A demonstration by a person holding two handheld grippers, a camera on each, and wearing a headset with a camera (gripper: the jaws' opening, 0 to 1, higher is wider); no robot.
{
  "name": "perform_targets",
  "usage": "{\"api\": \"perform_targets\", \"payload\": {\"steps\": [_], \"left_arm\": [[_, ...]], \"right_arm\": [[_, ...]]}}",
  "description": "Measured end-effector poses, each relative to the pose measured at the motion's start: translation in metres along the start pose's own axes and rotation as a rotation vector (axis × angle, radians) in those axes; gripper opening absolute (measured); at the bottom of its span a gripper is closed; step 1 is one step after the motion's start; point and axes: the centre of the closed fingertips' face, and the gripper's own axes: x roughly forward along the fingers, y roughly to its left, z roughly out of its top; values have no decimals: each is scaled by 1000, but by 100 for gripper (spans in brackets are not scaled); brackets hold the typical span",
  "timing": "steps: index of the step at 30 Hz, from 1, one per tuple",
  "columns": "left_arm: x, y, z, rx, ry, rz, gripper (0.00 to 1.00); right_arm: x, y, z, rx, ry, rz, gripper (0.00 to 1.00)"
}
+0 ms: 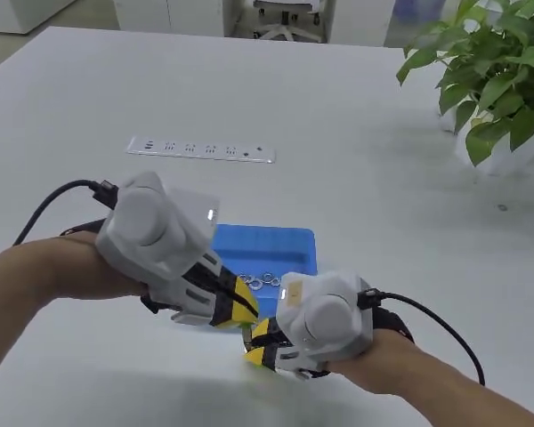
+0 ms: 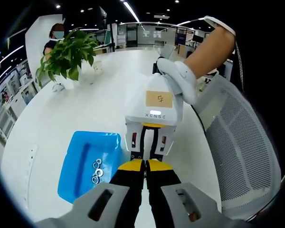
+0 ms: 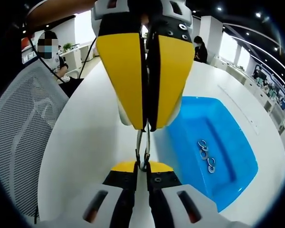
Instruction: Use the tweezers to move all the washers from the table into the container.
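Here, the tweezers [image 3: 143,147] are clamped tip to tip between the closed left tool [image 3: 147,127] and closed right tool [image 3: 143,167], just beside the blue container [image 3: 228,118] where the washers [image 3: 206,154] are gathered, with a power strip [image 1: 200,149] and potted plant [image 1: 494,71] set farther back on the table [image 1: 338,116].

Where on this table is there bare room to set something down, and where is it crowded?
Bare table lies beyond the power strip to the far edge, and between the blue tray and the potted plant. The near edge is crowded: the left claw and right claw meet on the tweezers beside the tray.
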Motion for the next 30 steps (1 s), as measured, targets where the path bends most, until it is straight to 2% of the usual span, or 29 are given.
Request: {"api": "perform_targets", "payload": {"steps": [17, 30], "left_arm": [[-4, -1, 3, -4, -10, 13, 5], [-18, -4, 13, 5, -28, 43, 5]], "right_arm": [[-3, 0, 3, -1, -3, -6, 8], [-13, 1, 16, -16, -10, -18, 8]]}}
